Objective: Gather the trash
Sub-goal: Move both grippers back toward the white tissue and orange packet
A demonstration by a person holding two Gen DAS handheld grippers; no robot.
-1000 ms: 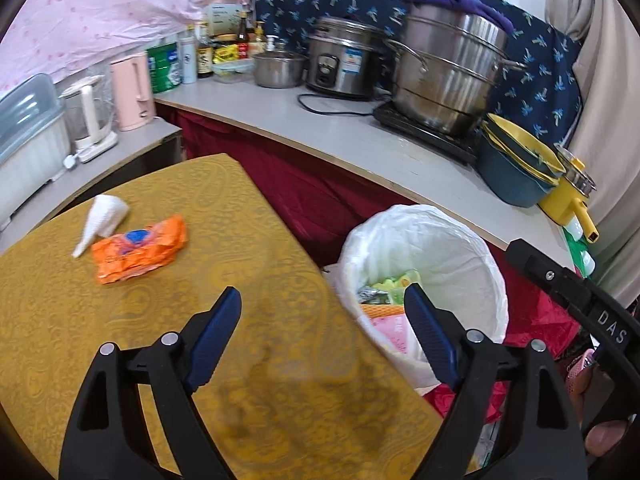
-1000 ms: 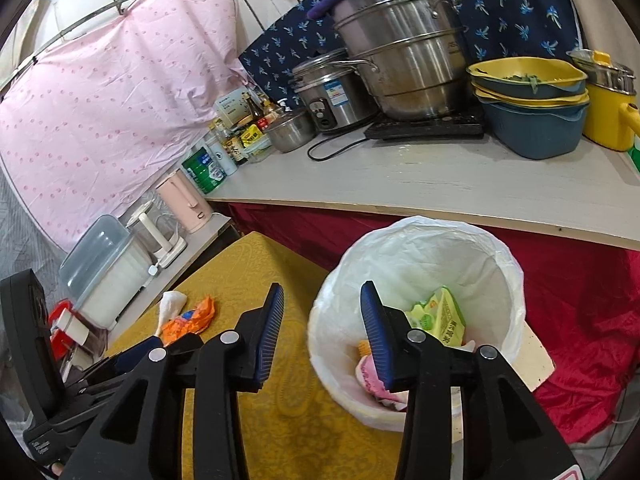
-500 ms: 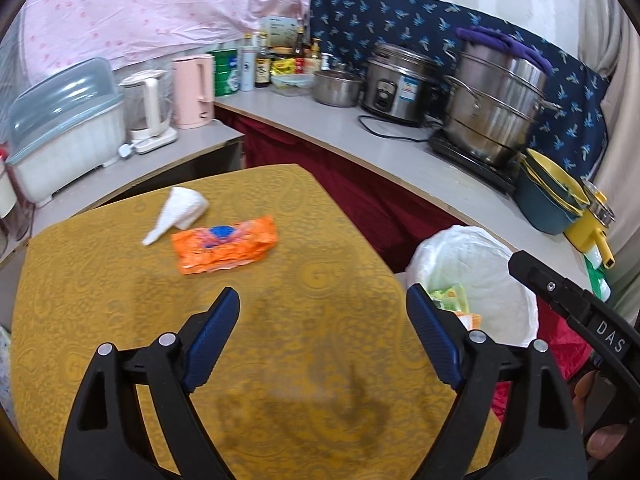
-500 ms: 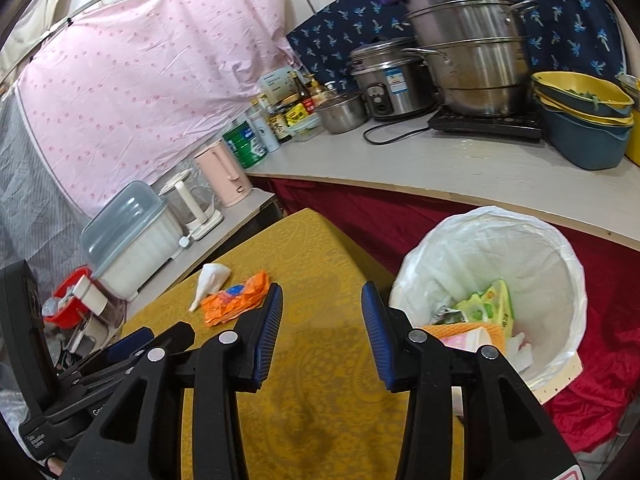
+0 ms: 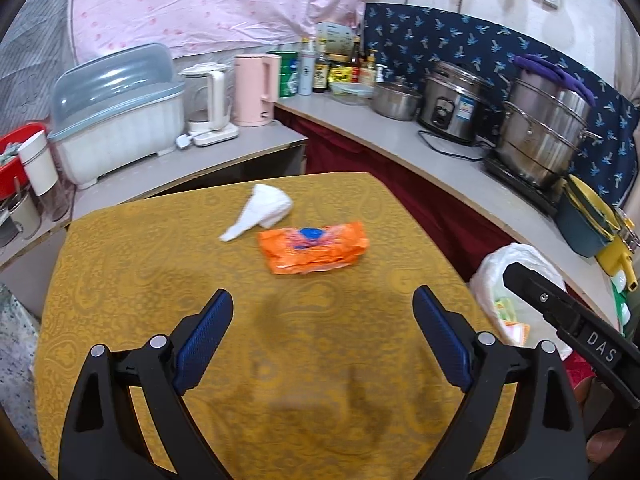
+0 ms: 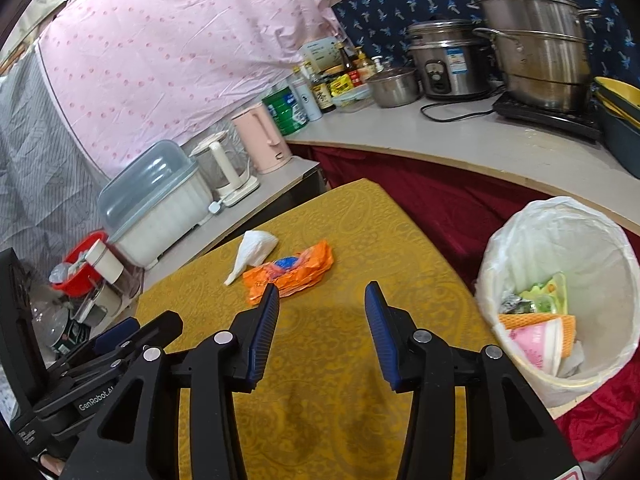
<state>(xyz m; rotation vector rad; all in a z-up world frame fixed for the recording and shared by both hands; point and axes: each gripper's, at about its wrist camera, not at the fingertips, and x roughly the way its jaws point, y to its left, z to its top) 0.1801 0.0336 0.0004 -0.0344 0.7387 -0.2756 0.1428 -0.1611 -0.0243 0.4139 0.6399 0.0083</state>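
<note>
An orange snack wrapper (image 5: pixel 313 246) and a crumpled white tissue (image 5: pixel 262 210) lie side by side on the yellow table (image 5: pixel 160 264). Both also show in the right wrist view: the wrapper (image 6: pixel 290 274) and the tissue (image 6: pixel 253 252). A white-lined trash bin (image 6: pixel 560 240) with several pieces of trash in it stands to the right of the table; it also shows in the left wrist view (image 5: pixel 500 264). My left gripper (image 5: pixel 322 308) is open and empty, above the table short of the wrapper. My right gripper (image 6: pixel 322 300) is open and empty, just short of the wrapper.
A grey counter (image 5: pixel 400 140) behind the table carries a pink kettle (image 5: pixel 256 90), a rice cooker (image 5: pixel 454 102), a steel steamer pot (image 5: pixel 546 132) and bottles. A white dish box (image 5: pixel 120 132) stands at the left. Red cloth (image 6: pixel 420 184) hangs below the counter.
Both grippers swung left, away from the bin and toward the table. The wrapper and tissue now sit ahead of both grippers. Both stayed open.
</note>
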